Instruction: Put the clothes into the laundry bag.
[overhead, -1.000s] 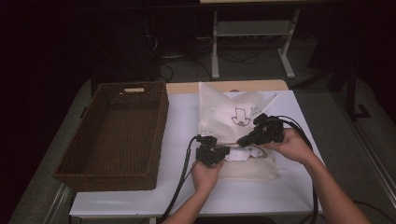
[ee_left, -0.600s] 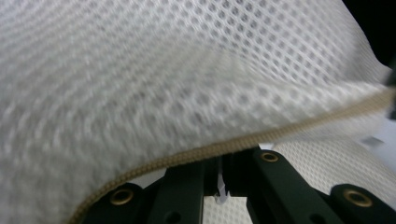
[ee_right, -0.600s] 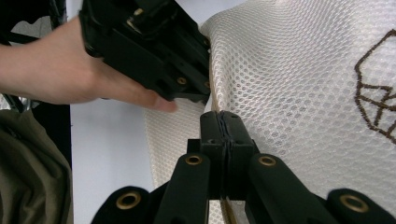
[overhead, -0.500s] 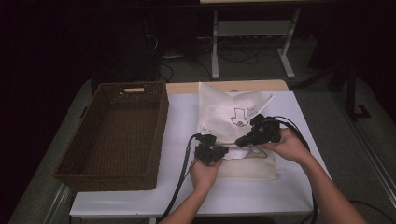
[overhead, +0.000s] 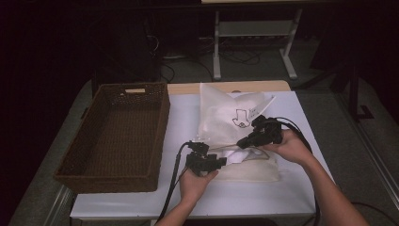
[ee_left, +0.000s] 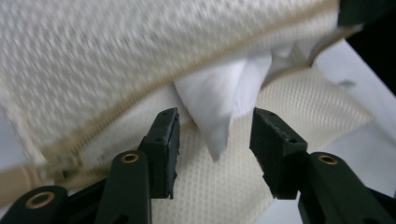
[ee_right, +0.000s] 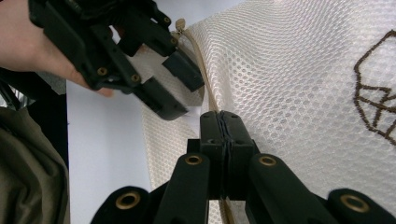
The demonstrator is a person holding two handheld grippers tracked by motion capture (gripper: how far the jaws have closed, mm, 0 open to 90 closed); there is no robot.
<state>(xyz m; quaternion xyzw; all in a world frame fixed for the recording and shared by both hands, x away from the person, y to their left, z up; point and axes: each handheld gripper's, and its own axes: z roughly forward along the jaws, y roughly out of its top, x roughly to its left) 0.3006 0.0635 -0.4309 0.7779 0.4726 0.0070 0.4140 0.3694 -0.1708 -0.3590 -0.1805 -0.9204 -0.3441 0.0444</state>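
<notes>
The left gripper (ee_left: 214, 128) has just been opening its jaws, which stand apart with a corner of white cloth (ee_left: 219, 100) hanging loose between them, the pads off it, so the cloth is free. That cloth pokes out of the zippered mouth of a cream mesh laundry bag (overhead: 235, 141) lying on the white bench (overhead: 141, 197), just right of the brown wicker basket (overhead: 117, 136). The right gripper (ee_right: 223, 122) has its jaws pressed together on the bag's upper edge beside the zipper (ee_right: 205, 91), lifting the opening. The main risk, as I judge it, is that the free cloth slides back out or bunches at the mouth instead of settling inside, since only the mesh holds it up. If the right gripper's thin bite on the edge slips, the mouth would drop shut over the cloth and the left gripper would push against mesh rather than into the opening. The left jaws could also snag the zipper teeth or the open weave on their next move. Much is hard to tell: how much of the cloth already lies inside is hidden by the mesh, the zipper pull is blurred in the left gripper view, and in the high view the hands and grippers cover the bag's mouth. The room beyond the bench is too dark to read.
</notes>
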